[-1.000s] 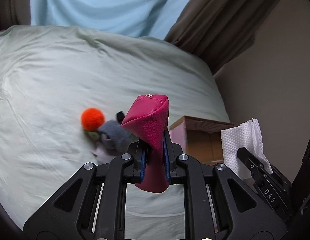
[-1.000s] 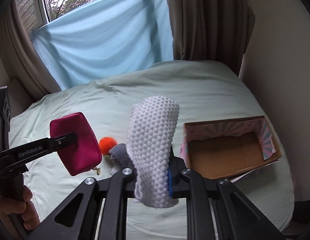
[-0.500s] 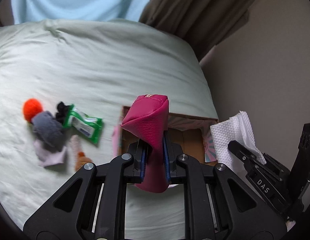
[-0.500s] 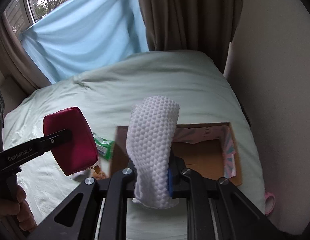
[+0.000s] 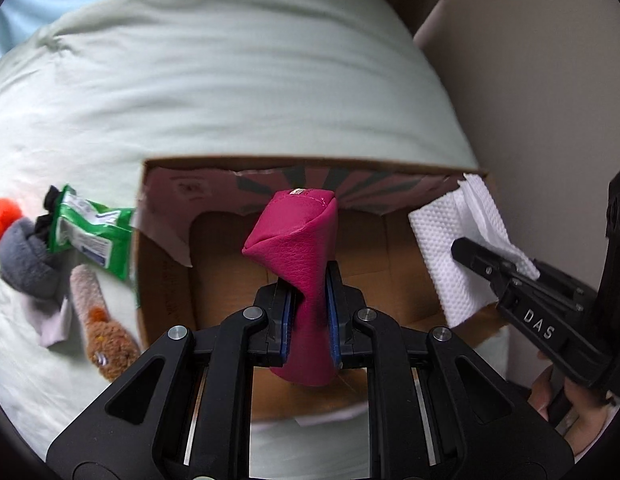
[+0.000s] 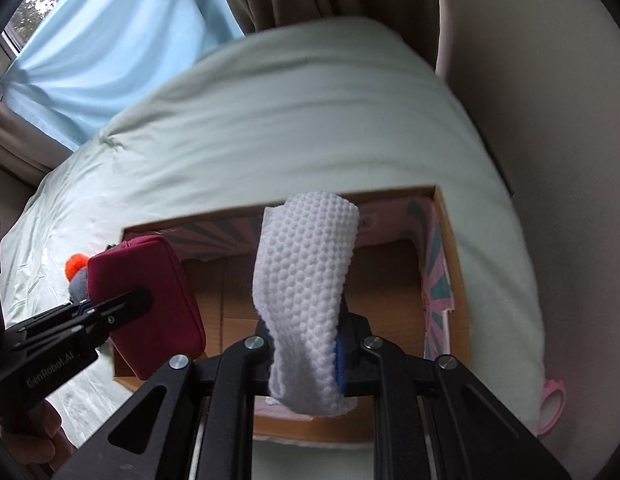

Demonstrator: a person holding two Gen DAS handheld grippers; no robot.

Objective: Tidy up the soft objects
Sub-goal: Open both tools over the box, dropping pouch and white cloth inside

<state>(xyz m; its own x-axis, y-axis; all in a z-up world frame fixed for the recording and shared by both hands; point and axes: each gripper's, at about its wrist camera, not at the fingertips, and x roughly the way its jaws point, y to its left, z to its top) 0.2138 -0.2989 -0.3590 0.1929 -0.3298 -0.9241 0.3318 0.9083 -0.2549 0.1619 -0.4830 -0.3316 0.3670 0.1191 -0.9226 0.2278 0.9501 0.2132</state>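
Note:
My left gripper (image 5: 308, 312) is shut on a magenta pouch (image 5: 298, 248) and holds it over the open cardboard box (image 5: 166, 272). The pouch also shows in the right wrist view (image 6: 150, 292), above the box's left side. My right gripper (image 6: 306, 344) is shut on a white dimpled cloth (image 6: 306, 276) above the same box (image 6: 454, 280). The cloth also shows in the left wrist view (image 5: 450, 248) over the box's right part. The box looks empty inside.
Left of the box on the pale green bed (image 5: 230, 80) lie a green packet (image 5: 90, 236), a grey soft toy (image 5: 26, 264) with an orange pompom (image 5: 4, 216), and a brown plush (image 5: 106, 340). A wall (image 6: 550, 120) is close on the right. A pink item (image 6: 552, 400) hangs at the bed's right edge.
Both grippers moved right and forward with their loads, from beside the box to directly over its opening. The loose toys slid toward the left edge of the left wrist view.

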